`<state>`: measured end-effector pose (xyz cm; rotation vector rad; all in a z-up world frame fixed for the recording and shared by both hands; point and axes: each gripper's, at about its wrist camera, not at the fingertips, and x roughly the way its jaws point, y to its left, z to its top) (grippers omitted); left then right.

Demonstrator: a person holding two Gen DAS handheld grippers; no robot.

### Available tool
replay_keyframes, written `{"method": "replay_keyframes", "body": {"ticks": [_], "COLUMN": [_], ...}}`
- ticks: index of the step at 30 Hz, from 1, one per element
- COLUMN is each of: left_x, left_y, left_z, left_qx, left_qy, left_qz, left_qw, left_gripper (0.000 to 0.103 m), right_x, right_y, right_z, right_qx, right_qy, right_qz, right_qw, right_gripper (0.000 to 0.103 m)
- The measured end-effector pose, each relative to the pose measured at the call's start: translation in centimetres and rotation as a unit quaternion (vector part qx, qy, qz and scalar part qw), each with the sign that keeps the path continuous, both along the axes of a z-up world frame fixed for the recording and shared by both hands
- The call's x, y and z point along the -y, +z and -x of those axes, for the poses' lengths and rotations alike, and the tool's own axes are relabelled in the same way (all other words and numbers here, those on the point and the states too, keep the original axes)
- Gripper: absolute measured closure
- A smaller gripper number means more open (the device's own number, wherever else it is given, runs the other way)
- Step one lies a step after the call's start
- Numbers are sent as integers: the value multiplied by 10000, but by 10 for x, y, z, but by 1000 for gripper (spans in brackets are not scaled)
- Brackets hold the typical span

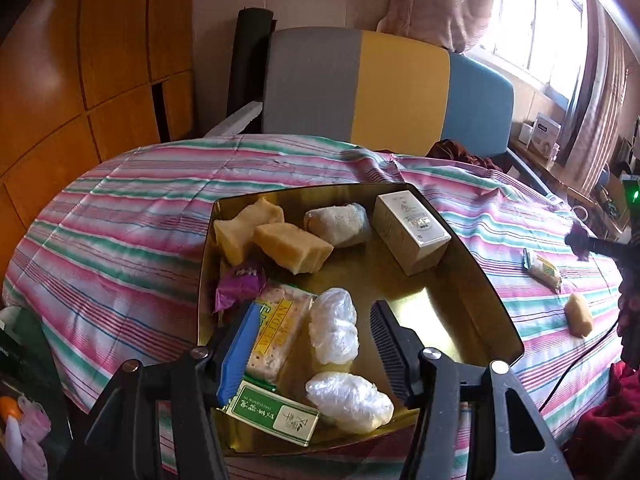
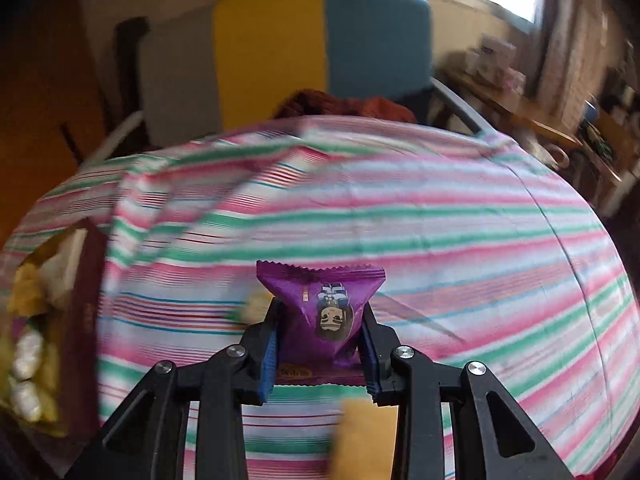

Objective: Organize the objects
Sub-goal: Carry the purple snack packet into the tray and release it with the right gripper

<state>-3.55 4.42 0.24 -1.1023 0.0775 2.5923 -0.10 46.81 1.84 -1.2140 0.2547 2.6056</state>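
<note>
Gripping a purple snack packet (image 2: pixel 326 316) between its two fingers, the right claw (image 2: pixel 320 344) hangs above the striped bedsheet (image 2: pixel 440 220). The left claw (image 1: pixel 316 344) stands partly open and empty over the gold tray (image 1: pixel 472 248), above a plastic-wrapped bun (image 1: pixel 334 330).

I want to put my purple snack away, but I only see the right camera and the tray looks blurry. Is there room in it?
Observer: Yes. The left camera shows bare gold floor in the tray, in front of a white box.
Child: Is there another purple snack in there?
Observer: Yes, a purple packet lies by the tray's left wall.
Child: What's the left gripper doing?
Observer: The left gripper is open over the tray, gripping nothing.
</note>
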Motion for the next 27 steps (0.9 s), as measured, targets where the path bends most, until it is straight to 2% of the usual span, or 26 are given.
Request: {"method": "replay_keyframes", "body": {"ticks": [4,8,12,15,20,27], "left_x": [9,27,50,65,79,77], "left_y": [-3,-5,-10,-18,-25,-31], "left_z": [-2,-3,-1,1,4,4], "left_qx": [19,36,133,315,449,520], "left_qy": [75,234,466,606,756,717], "left_qz": [-78,-188,-308,-443,-580,-595], "left_qw": [9999,9995,9984,9967,9944,9943], "left_gripper": [45,45,45,45,45,45], "right_x": [77,162,224,257,287,291], "right_y": [14,13,5,-5,-28,-54], "right_z": [17,34,53,75,103,123], "right_qx": [-159,-151,-64,92,470,797], "right_qy": [908,1847,2423,2630,2762,2657], "right_qz": [187,437,391,257,-40,-104], "right_qw": [9956,9817,9694,9644,9599,9607], "right_gripper": [68,68,68,68,67,65]}}
